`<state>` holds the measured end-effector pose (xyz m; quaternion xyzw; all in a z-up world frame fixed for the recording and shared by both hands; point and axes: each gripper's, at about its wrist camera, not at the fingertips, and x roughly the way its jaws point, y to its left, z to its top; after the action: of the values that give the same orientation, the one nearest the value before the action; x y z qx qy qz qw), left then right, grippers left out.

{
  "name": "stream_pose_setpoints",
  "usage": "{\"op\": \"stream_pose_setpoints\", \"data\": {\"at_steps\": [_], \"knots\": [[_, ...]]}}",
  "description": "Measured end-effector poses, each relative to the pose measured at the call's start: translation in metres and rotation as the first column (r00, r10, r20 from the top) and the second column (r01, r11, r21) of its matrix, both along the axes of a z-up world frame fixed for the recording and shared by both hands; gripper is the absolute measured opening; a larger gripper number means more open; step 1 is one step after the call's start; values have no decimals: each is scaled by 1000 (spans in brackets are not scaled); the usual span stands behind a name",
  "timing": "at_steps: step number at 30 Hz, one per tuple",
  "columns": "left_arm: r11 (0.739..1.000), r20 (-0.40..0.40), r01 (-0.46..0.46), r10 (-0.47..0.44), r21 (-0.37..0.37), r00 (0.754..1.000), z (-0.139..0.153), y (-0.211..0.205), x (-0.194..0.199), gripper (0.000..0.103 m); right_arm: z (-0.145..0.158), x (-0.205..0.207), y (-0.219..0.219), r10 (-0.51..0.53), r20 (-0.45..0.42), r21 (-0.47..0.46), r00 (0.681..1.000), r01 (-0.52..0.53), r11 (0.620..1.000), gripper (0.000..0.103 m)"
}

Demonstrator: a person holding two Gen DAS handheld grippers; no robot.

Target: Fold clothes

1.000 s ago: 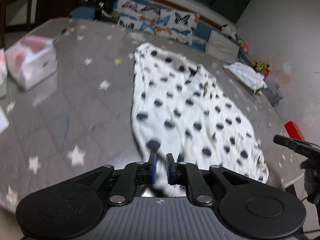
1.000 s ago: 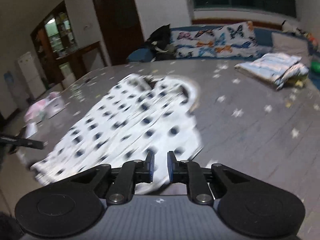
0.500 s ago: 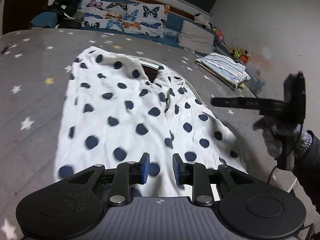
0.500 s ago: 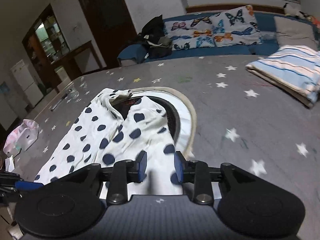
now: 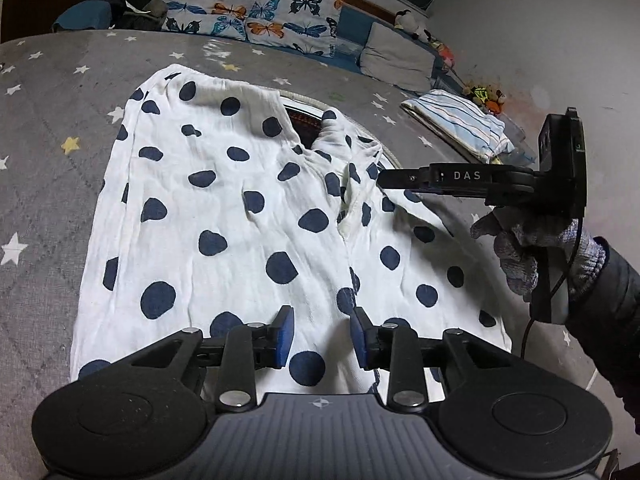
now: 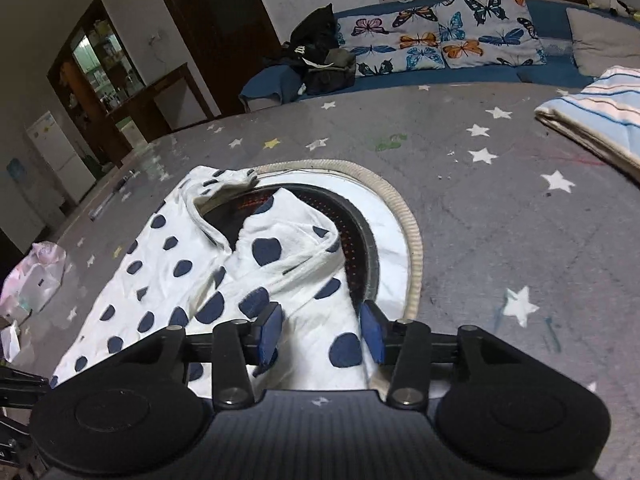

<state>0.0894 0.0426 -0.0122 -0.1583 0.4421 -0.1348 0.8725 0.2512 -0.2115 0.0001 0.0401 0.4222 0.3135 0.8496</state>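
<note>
A white garment with navy polka dots lies spread flat on the grey star-patterned surface. My left gripper hovers open over its near edge, with cloth showing between the blue pads but not pinched. In the left wrist view my right gripper reaches in from the right above the garment's rumpled right side, held by a gloved hand. In the right wrist view the garment bunches over a round dark disc, and my right gripper stands open over that fold.
A rope-edged round mat rings the disc. A folded striped blanket lies at the right, butterfly pillows and a dark bag along the back. A pink plastic bag sits at the left.
Both grippers' jaws have gone from nearly shut to wide open. The garment, blurred and moving a second ago, now lies still and flat. The right gripper has swung in over its right side.
</note>
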Motion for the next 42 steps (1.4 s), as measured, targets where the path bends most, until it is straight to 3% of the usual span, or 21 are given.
{"op": "stream_pose_setpoints", "data": {"at_steps": [2, 3, 4, 6, 10, 13, 18, 23, 27, 30, 38, 42], "knots": [[1000, 2, -2, 2, -3, 1000, 0, 0, 1, 35, 0, 0, 2, 24, -4, 14, 1000, -24, 1000, 39], [1000, 4, -2, 2, -4, 1000, 0, 0, 1, 36, -1, 0, 4, 33, -3, 15, 999, -33, 999, 20], [1000, 5, -3, 3, -7, 1000, 0, -1, 1, 39, -1, -1, 6, 42, -2, 16, 999, -42, 999, 10], [1000, 7, -4, 4, -13, 1000, 0, -2, 0, 43, 2, -4, 6, 30, 14, 27, 999, -31, 999, 4], [1000, 21, 1, -1, 0, 1000, 2, -6, -3, 55, 26, -18, 2, -5, 116, 42, 993, 0, 999, 3], [1000, 30, -2, 2, -1, 1000, 2, -7, -6, 57, 50, -31, 5, 13, 189, 52, 982, -24, 998, 3], [1000, 39, -12, 13, -11, 999, 2, -6, -12, 60, 64, -61, 48, 197, 261, 8, 945, -207, 978, 3], [1000, 46, -7, 8, -11, 999, 2, -6, -19, 62, 38, -81, 96, 345, 206, -13, 916, -349, 937, 3], [1000, 51, -11, 12, -14, 999, 2, -2, -23, 62, 14, -81, 109, 389, 69, 61, 919, -393, 917, 9], [1000, 53, -19, 20, -24, 998, 2, 3, -23, 62, 28, -83, 93, 387, 62, 125, 920, -391, 912, 9], [999, 62, -18, 20, -39, 998, 0, 4, -20, 68, 67, -48, 42, 202, 172, 116, 964, -223, 968, 11], [999, 67, -14, 17, -42, 998, 0, 3, -20, 71, 40, -12, 45, 142, 111, 20, 984, -145, 989, 12]]}}
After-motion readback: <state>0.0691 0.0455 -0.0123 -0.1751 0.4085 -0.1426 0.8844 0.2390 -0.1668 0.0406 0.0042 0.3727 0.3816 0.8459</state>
